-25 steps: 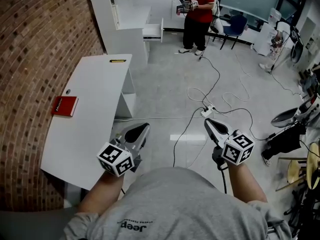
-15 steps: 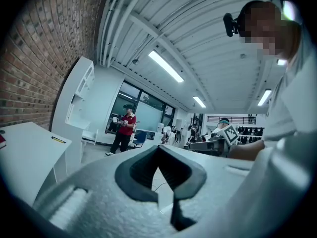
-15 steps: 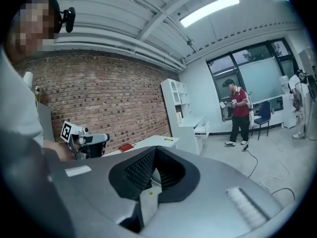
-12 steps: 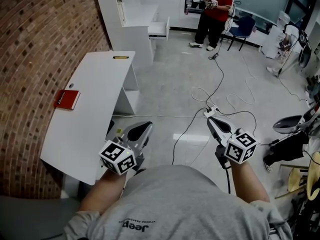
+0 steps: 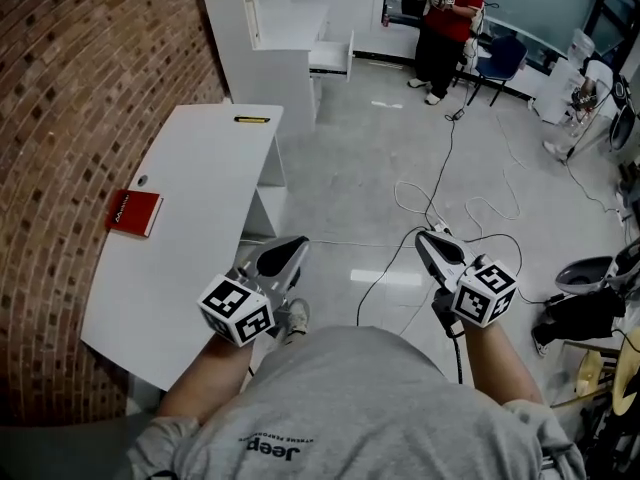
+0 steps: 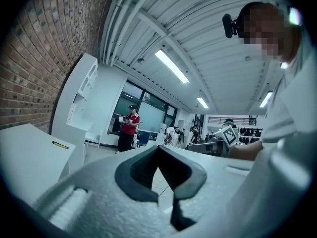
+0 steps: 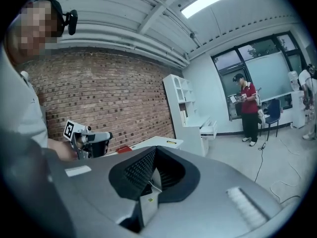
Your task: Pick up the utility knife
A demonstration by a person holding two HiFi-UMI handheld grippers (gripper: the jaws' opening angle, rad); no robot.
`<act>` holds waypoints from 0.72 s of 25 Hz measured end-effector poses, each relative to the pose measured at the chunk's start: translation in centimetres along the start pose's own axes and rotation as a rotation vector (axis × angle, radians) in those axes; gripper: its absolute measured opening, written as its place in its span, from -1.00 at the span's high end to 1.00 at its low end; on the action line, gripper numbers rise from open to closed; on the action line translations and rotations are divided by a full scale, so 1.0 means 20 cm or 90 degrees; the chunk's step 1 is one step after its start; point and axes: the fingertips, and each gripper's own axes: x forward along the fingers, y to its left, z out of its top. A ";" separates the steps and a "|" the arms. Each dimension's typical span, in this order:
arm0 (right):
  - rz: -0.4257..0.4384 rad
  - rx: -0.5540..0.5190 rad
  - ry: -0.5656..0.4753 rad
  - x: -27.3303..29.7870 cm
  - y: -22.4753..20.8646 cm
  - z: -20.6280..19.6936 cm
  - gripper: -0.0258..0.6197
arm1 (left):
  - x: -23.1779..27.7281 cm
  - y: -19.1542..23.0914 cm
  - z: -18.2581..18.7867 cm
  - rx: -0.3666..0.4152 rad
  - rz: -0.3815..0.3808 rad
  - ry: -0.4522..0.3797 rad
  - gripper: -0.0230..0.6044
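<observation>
Two empty grippers hovering pressed together, left gripper (image 5: 288, 248), right gripper (image 5: 427, 240); approach step: knife (image 5: 251, 120) lying at 11 o'clock; reach, jaw-spreading likely needed next.

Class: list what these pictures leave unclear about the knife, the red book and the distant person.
Utility knife: too small in every view to tell if the blade is out.
Red book: head view, cover print too small to read.
Distant person: head view, top edge cuts off the head.

Held out ahead of the torso, well apart: grey two-jaw left gripper (image 5: 288, 249) with marker cube, level; matching grey right gripper (image 5: 429, 241), tipped slightly down. Both closed tight, empty.
</observation>
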 end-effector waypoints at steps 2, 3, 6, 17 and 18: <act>-0.005 -0.003 -0.007 0.19 -0.02 0.06 0.89 | 0.05 0.20 0.08 0.006 -0.010 -0.007 0.93; -0.008 -0.002 -0.012 0.28 -0.03 0.10 0.89 | 0.07 0.29 0.13 0.009 -0.016 -0.010 0.93; -0.013 0.002 -0.026 0.58 -0.05 0.23 0.89 | 0.15 0.57 0.26 0.022 -0.041 -0.006 0.93; -0.043 0.009 -0.022 1.28 -0.19 0.48 0.89 | 0.34 1.26 0.45 0.004 -0.082 0.004 0.93; -0.043 0.009 -0.020 1.31 -0.21 0.49 0.89 | 0.35 1.30 0.45 -0.001 -0.080 0.005 0.93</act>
